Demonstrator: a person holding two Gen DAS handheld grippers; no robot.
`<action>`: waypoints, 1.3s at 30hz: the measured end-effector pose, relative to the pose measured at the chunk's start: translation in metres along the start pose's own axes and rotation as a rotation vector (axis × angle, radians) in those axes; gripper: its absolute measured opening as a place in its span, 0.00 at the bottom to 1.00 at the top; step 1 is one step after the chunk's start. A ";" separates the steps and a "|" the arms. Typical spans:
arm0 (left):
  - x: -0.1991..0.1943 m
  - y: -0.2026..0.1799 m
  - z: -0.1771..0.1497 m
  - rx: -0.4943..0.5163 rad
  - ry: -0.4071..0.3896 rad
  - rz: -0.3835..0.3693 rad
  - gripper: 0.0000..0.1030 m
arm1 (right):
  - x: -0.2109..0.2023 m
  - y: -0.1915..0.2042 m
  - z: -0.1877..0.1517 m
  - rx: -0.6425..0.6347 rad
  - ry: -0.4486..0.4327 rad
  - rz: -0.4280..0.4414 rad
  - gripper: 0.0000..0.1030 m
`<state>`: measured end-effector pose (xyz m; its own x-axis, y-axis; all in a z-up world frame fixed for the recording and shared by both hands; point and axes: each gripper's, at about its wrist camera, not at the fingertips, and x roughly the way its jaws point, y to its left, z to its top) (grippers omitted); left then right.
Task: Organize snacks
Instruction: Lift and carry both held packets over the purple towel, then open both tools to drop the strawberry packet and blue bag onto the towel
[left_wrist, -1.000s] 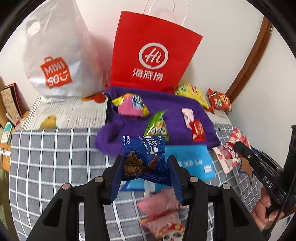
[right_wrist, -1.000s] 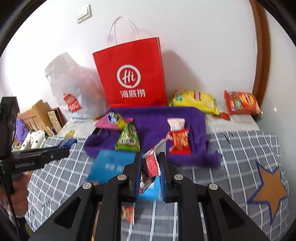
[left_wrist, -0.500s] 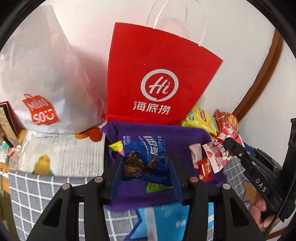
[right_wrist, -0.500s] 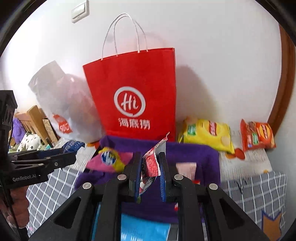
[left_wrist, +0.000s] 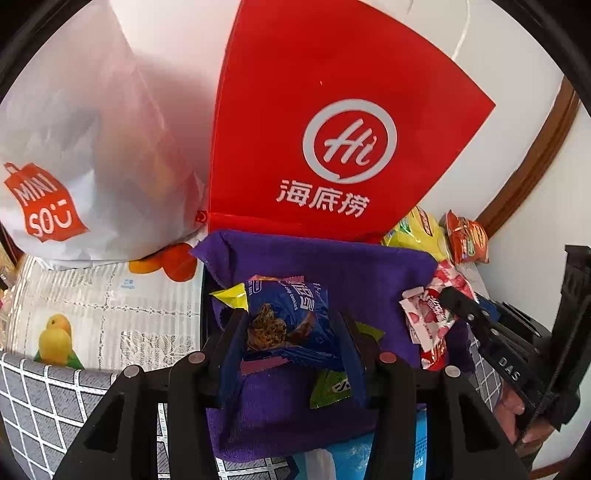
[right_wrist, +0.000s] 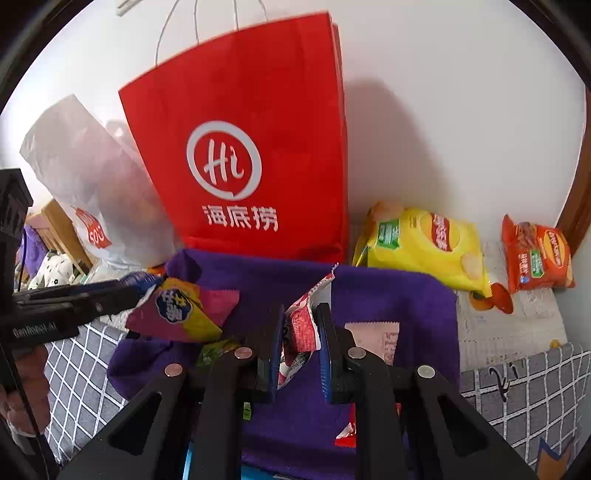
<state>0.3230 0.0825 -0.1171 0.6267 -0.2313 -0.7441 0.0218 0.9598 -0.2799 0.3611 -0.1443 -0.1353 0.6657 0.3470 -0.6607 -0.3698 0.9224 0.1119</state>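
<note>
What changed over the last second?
Both grippers moved forward over the purple cloth toward the red bag. No grip change: the left gripper still holds the blue packet, the right gripper the red-white packet.

Both wrist views closely face the red bag (left_wrist: 332, 122) (right_wrist: 251, 147) and purple cloth (left_wrist: 332, 266) (right_wrist: 388, 295).

Blue crinkly cookie packet (left_wrist: 291, 317) and red-white strawberry-print wrapper (right_wrist: 301, 325) held above purple towel (right_wrist: 388, 295); pink-yellow pouch (right_wrist: 184, 312) lying near towel's left edge.
</note>
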 end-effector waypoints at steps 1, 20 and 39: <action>0.001 0.000 0.000 0.000 0.001 -0.005 0.44 | 0.003 0.000 -0.001 0.000 0.007 0.001 0.17; 0.023 -0.004 -0.006 0.013 0.066 0.047 0.44 | 0.021 -0.008 -0.006 -0.042 0.104 -0.041 0.17; 0.034 -0.004 -0.009 0.026 0.112 0.092 0.44 | 0.043 -0.002 -0.016 -0.076 0.206 -0.049 0.21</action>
<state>0.3370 0.0689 -0.1471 0.5361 -0.1569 -0.8295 -0.0107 0.9812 -0.1925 0.3798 -0.1342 -0.1757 0.5403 0.2525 -0.8027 -0.3929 0.9192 0.0246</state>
